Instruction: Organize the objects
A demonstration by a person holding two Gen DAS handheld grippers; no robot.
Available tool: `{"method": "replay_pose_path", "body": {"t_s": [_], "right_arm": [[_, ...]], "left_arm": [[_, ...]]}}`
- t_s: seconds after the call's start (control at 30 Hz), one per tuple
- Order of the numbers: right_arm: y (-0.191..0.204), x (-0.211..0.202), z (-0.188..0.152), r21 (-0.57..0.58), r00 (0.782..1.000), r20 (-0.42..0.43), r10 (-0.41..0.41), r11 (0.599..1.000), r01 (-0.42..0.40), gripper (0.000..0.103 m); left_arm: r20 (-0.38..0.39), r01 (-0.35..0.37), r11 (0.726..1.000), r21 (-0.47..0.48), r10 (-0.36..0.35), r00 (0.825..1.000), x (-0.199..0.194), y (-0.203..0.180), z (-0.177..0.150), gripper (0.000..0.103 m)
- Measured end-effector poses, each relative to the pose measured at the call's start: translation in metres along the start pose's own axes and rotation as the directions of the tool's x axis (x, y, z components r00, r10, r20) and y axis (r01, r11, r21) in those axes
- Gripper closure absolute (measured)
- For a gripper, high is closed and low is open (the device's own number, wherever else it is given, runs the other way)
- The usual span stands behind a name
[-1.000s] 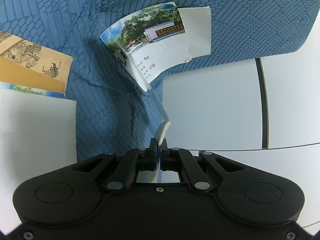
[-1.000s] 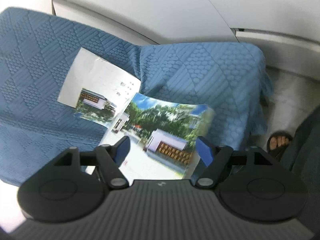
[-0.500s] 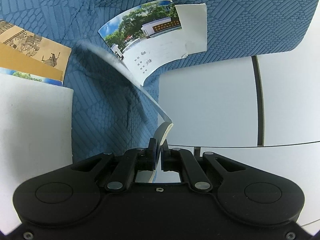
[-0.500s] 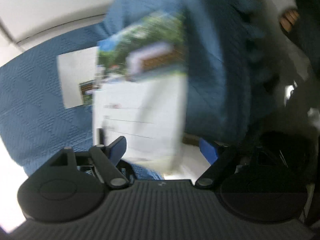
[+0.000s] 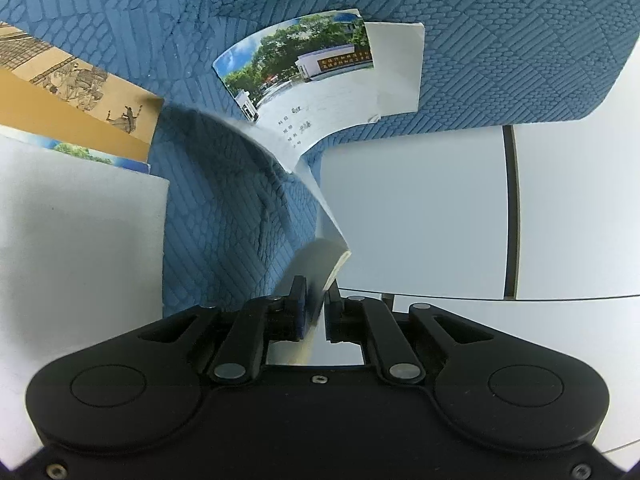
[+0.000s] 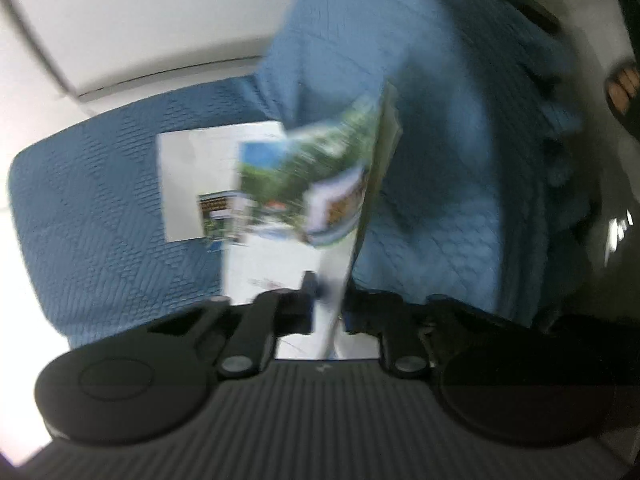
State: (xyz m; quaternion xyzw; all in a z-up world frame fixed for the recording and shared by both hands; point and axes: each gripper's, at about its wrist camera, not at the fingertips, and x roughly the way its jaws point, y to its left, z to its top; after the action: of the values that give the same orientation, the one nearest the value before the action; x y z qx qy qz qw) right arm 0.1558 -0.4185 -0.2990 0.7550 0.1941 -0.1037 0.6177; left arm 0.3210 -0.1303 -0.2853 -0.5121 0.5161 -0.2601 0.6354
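Note:
A thin booklet (image 5: 316,80) with a photo of trees and a gate on its cover is curled in the air over the blue quilted cloth (image 5: 500,40). My left gripper (image 5: 315,292) is shut on its near edge. In the right wrist view the same booklet (image 6: 320,192) is blurred, and my right gripper (image 6: 328,304) has closed on its other edge. A second white booklet (image 6: 192,184) with a small photo lies flat on the cloth behind; it also shows in the left wrist view (image 5: 400,64).
A stack of books lies at the left: an ochre illustrated cover (image 5: 68,92) over a blue one, with a white sheet (image 5: 80,248) in front. A white surface (image 5: 420,208) lies beside the cloth. A sandalled foot (image 6: 622,88) shows at the far right.
My right gripper went from open around the booklet to shut on its edge while rotating quickly. The booklet curled more between the two grippers. My left gripper kept its grip.

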Motion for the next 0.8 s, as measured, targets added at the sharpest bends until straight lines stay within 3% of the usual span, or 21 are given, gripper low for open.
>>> {"method": "replay_pose_path", "body": {"t_s": [0.1,0.23,0.47,0.6,0.7,0.8], "right_arm": [[0.023,-0.007,0.007,-0.11,1.0,0.016,0.012,0.994,-0.01,0.094],[0.051,-0.016,0.02,-0.219,1.0,0.022,0.005,0.976,0.0,0.098],[0.1,-0.026,0.022,-0.423,1.0,0.002,-0.026,0.906,0.024,0.098],[0.122,-0.035,0.012,-0.519,0.999,-0.031,-0.026,0.855,0.006,0.098],[0.139,-0.039,0.004,-0.582,0.998,-0.058,-0.023,0.813,-0.015,0.098],[0.154,-0.042,-0.007,-0.627,0.995,-0.094,-0.017,0.777,-0.046,0.098]], "left_arm": [[-0.001,-0.003,1.0,-0.001,0.003,1.0,-0.003,0.002,0.002,0.088],[-0.003,-0.014,1.0,0.023,0.014,1.0,-0.009,0.001,0.005,0.064],[0.051,-0.063,0.99,0.129,0.057,0.997,-0.031,-0.016,0.017,0.058],[0.111,-0.111,0.964,0.243,0.086,0.99,-0.043,-0.036,0.02,0.056],[0.1,-0.087,0.951,0.295,0.06,0.993,-0.041,-0.046,0.019,0.051],[0.056,-0.028,0.959,0.281,0.012,0.998,-0.034,-0.045,0.017,0.047]]}}
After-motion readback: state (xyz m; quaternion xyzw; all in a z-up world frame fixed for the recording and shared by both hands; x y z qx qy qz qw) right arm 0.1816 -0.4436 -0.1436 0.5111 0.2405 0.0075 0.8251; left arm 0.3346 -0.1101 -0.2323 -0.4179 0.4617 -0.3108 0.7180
